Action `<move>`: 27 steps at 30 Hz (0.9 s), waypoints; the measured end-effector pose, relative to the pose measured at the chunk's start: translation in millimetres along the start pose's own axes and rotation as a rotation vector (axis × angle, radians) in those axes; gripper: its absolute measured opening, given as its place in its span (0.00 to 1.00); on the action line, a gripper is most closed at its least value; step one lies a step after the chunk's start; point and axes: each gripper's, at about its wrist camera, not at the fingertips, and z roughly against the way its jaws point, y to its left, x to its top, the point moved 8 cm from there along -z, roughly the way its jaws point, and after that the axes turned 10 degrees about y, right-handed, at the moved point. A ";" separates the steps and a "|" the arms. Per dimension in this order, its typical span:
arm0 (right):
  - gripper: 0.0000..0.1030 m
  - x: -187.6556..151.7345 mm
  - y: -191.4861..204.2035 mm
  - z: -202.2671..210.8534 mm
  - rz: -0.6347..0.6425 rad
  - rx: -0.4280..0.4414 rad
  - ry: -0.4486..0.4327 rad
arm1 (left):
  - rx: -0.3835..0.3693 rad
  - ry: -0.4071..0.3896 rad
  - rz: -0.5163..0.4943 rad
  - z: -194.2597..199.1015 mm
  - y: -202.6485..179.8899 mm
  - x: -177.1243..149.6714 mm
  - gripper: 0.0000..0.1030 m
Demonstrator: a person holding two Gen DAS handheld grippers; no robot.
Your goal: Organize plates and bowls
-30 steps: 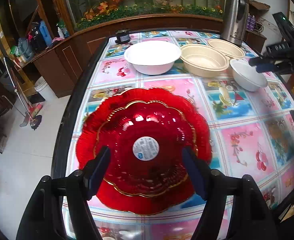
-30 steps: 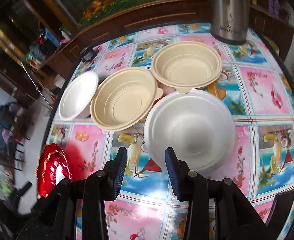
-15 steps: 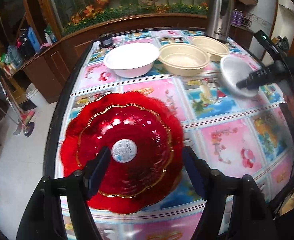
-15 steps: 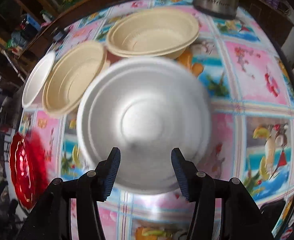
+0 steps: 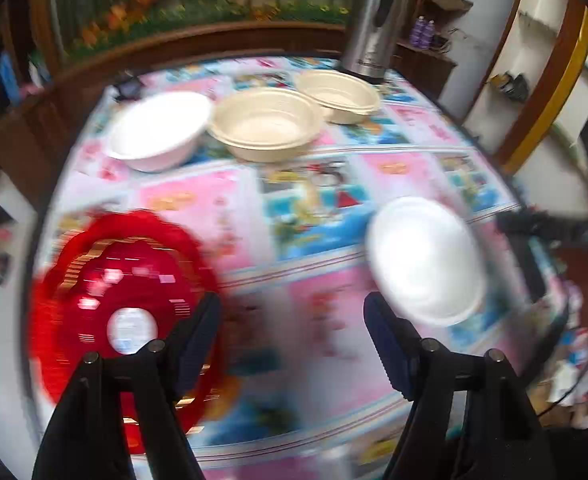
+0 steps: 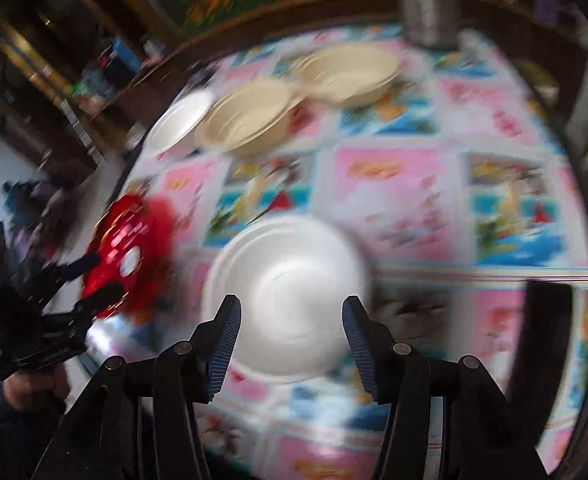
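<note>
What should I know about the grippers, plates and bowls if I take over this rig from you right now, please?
Left gripper: open, empty, beside the red plate.
Right gripper: open, jaws have just been opening; the small white bowl sits in front of it, not gripped.
Far side of the table: big white bowl and tan bowls in a row.
Done: no white bowls nested yet.
Left: probably nest matching bowls.

Both grippers' fingers [image 5: 200, 332] prob. apart.

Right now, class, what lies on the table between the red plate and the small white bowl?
Nothing: in the left wrist view only bare patterned tablecloth separates the red plate from the small white bowl.
</note>
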 end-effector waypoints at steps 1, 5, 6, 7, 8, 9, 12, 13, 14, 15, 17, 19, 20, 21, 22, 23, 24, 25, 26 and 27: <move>0.48 -2.2 -7.4 0.0 -0.031 0.020 -0.003 | -0.025 0.012 0.008 -4.4 -4.8 3.0 0.70; 0.39 -12.7 -30.0 -16.6 -0.085 0.020 0.023 | -0.108 0.076 0.035 -29.3 -22.6 13.8 0.65; 0.37 -16.6 -33.3 -20.4 -0.103 0.044 0.036 | -0.116 0.090 0.035 -35.7 -26.4 15.4 0.64; 0.37 -17.8 -34.5 -23.5 -0.112 0.053 0.040 | -0.125 0.102 0.033 -42.1 -29.7 16.7 0.63; 0.37 -18.4 -36.9 -24.7 -0.115 0.054 0.039 | -0.126 0.118 0.034 -48.8 -32.3 17.4 0.58; 0.37 -17.9 -37.2 -29.3 -0.121 0.052 0.045 | -0.135 0.135 0.030 -55.3 -36.7 17.5 0.53; 0.36 -21.0 -35.2 -46.0 -0.143 0.093 0.077 | -0.122 0.157 -0.025 -69.5 -50.5 17.7 0.33; 0.24 -21.6 -35.8 -50.7 -0.142 0.083 0.085 | -0.103 0.156 -0.059 -71.5 -56.0 16.4 0.29; 0.19 -23.2 -34.7 -53.3 -0.142 0.083 0.093 | -0.081 0.151 -0.100 -71.4 -62.5 14.8 0.22; 0.13 -24.1 -31.4 -52.7 -0.147 0.101 0.093 | -0.049 0.137 -0.140 -69.7 -67.8 13.5 0.19; 0.11 -24.4 -26.3 -49.3 -0.133 0.070 0.085 | 0.020 0.106 -0.204 -64.8 -74.3 11.1 0.19; 0.10 -23.6 -24.6 -47.5 -0.129 0.060 0.079 | 0.043 0.082 -0.220 -59.2 -74.0 10.3 0.19; 0.10 -23.4 -24.1 -45.2 -0.131 0.062 0.072 | 0.043 0.076 -0.218 -56.6 -72.8 10.5 0.19; 0.10 -22.7 -23.1 -43.9 -0.132 0.069 0.069 | 0.048 0.068 -0.220 -53.2 -71.1 10.8 0.19; 0.10 -22.2 -21.9 -43.7 -0.132 0.074 0.070 | 0.055 0.058 -0.222 -50.9 -70.4 11.1 0.19; 0.10 -22.5 -20.1 -42.9 -0.135 0.084 0.069 | 0.065 0.049 -0.223 -47.7 -69.5 11.3 0.19; 0.10 -22.3 -18.7 -42.3 -0.136 0.088 0.070 | 0.079 0.037 -0.227 -43.9 -68.3 11.4 0.19; 0.10 -22.4 -16.0 -41.7 -0.131 0.089 0.070 | 0.088 0.031 -0.230 -44.2 -68.9 14.0 0.19; 0.10 -22.0 -13.3 -41.4 -0.124 0.089 0.067 | 0.096 0.022 -0.231 -41.0 -67.8 14.6 0.19; 0.10 -21.5 -10.3 -40.0 -0.120 0.093 0.064 | 0.102 0.011 -0.228 -37.5 -66.6 15.1 0.19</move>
